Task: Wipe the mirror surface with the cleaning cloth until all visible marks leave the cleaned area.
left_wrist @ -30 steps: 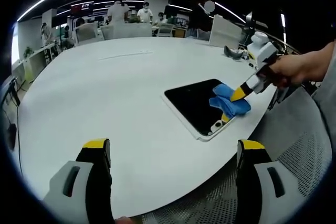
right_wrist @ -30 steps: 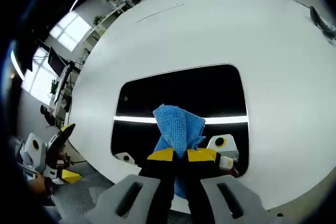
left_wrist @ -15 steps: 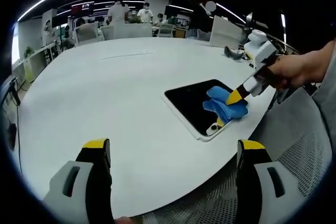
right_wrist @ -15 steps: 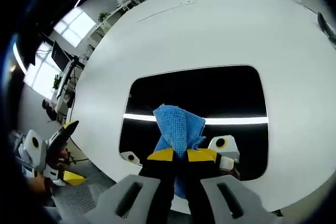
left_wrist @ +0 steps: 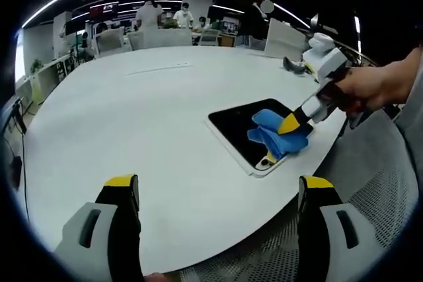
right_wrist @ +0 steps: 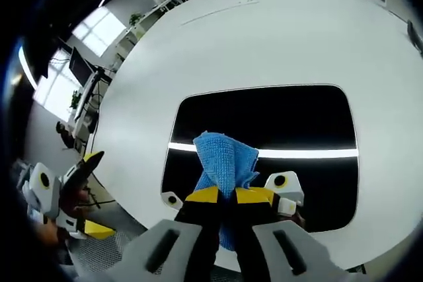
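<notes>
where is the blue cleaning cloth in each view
Left gripper view: the blue woven cleaning cloth sits right of centre, on the near end of the dark rectangular mirror, pinched by the right hand-held gripper.
Right gripper view: the cloth is at lower centre, rising from the shut jaws.
Shared landmark: the mirror on the round white table.

A broad white tabletop spreads out ahead of me. The dark, rounded-corner mirror lies flat on it, near the tabletop's rim. Beyond the mirror, toward the far rim, a small dark object rests on the tabletop.
</notes>
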`<act>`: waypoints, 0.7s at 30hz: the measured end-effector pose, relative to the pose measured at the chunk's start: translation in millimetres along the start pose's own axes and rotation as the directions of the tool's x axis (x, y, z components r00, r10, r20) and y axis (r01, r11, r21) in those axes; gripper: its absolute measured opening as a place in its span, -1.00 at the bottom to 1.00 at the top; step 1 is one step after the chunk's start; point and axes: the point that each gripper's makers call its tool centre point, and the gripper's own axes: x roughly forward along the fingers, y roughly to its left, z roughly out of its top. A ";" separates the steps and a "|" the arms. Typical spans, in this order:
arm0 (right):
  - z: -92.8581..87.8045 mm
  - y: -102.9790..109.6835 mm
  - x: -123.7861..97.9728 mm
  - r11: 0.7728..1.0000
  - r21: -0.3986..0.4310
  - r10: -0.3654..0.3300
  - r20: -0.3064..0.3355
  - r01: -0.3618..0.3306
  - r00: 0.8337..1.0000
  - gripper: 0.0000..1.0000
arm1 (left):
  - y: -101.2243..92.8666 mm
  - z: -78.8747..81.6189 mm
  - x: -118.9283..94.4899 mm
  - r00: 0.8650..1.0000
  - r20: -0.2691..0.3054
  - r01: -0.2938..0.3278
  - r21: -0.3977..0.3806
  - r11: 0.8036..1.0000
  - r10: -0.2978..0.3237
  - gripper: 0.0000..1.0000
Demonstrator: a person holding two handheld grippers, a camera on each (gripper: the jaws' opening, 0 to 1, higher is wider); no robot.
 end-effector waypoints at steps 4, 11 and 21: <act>0.1 8.4 3.4 1.000 -0.017 0.007 -0.004 -0.007 1.000 -0.98 | 0.1 -0.1 0.2 1.000 0.000 0.000 -0.001 1.000 0.000 0.98; 1.3 19.2 8.3 0.999 -0.025 0.021 -0.010 -0.022 1.000 -0.98 | -0.1 -0.5 0.5 1.000 -0.003 0.002 0.001 1.000 -0.002 0.98; 0.6 42.1 16.8 0.997 -0.056 0.048 -0.022 -0.049 0.999 -0.98 | -0.2 -0.8 0.8 1.000 -0.004 0.001 -0.001 1.000 -0.001 0.98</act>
